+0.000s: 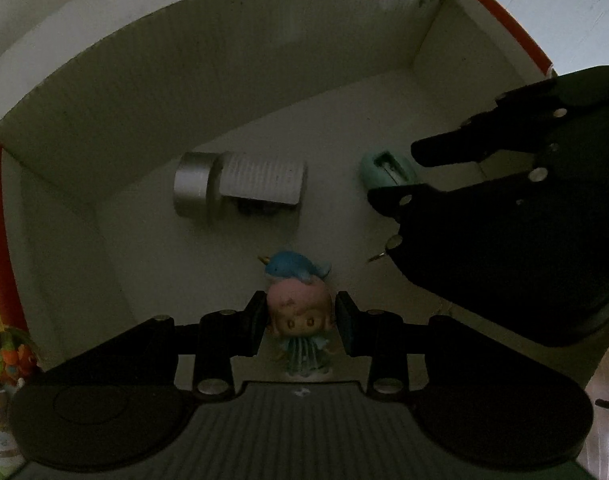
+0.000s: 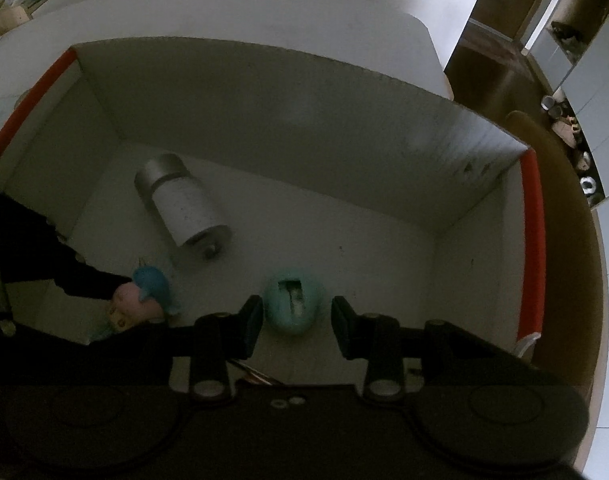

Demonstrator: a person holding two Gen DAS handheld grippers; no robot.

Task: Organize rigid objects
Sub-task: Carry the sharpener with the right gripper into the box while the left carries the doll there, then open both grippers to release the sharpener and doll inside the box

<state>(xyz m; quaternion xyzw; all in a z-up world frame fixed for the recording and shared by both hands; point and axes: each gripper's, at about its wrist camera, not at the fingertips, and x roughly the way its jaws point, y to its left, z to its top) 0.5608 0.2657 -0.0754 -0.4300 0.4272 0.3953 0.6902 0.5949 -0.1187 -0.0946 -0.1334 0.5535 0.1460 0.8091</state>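
Note:
My left gripper [image 1: 300, 326] is shut on a small doll figurine [image 1: 300, 312] with a pink head and a blue whale on top, held inside a white cardboard box [image 1: 224, 64]. The figurine also shows in the right wrist view [image 2: 144, 300]. My right gripper [image 2: 296, 324] is open, its fingers on either side of a mint-green oval object [image 2: 292, 304] that lies on the box floor; there is a gap on both sides. That object shows in the left wrist view [image 1: 388, 168] beside the right gripper [image 1: 404, 172]. A silver and white cylinder [image 2: 180, 204] lies on its side.
The box has high white walls with red-trimmed ends [image 2: 530, 256]. The cylinder [image 1: 240, 184] lies near the far wall. A small metal pin [image 1: 378, 256] lies on the floor. Toys [image 1: 8, 356] sit outside the box to the left.

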